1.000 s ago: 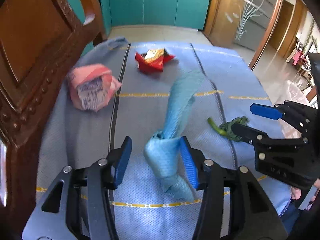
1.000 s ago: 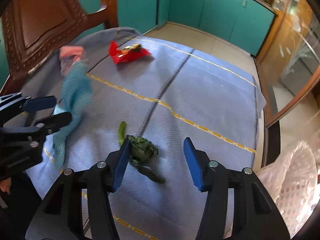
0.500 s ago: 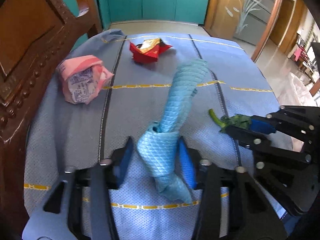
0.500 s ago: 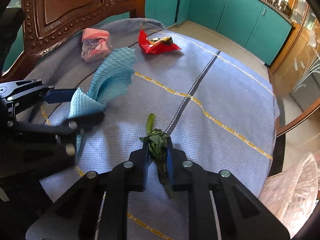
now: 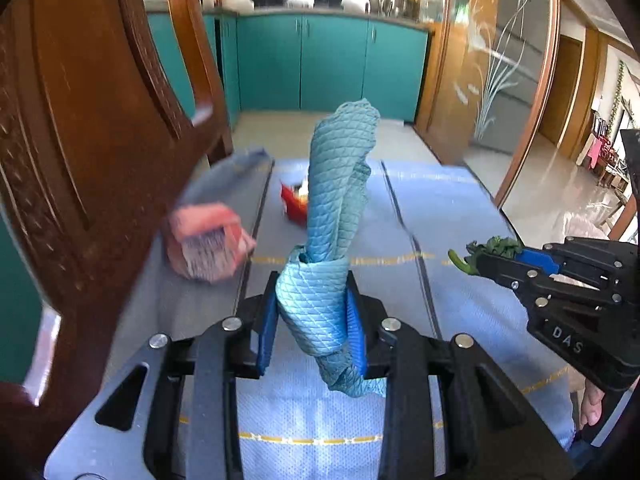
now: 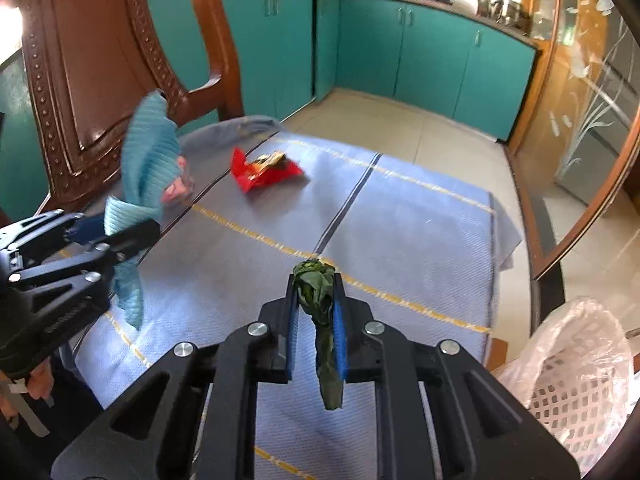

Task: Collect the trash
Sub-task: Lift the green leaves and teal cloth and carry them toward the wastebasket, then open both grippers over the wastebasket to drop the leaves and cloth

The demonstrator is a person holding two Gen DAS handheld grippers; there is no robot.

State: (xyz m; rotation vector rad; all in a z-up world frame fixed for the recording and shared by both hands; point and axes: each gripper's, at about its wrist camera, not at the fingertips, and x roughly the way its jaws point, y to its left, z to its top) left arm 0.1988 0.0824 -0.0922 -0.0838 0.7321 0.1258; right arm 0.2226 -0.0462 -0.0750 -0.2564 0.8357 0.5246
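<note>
My left gripper (image 5: 312, 320) is shut on a twisted light-blue cloth (image 5: 336, 216) and holds it upright above the table; it also shows in the right wrist view (image 6: 148, 168). My right gripper (image 6: 316, 320) is shut on a wilted green vegetable scrap (image 6: 320, 320), lifted off the table; the scrap also shows in the left wrist view (image 5: 492, 250). A crumpled pink wrapper (image 5: 204, 246) lies at the table's left. A red snack packet (image 6: 264, 168) lies at the far middle.
The table wears a blue-grey cloth (image 6: 400, 232) with yellow and dark stripes. A carved wooden chair (image 5: 80, 140) stands close at the left. A white basket lined with a clear plastic bag (image 6: 576, 368) sits low at the right. Teal cabinets (image 6: 420, 52) stand behind.
Both grippers have risen from the table with their loads. The right gripper closed on the vegetable scrap and lifted it. The left gripper closed on the blue cloth and raised it.
</note>
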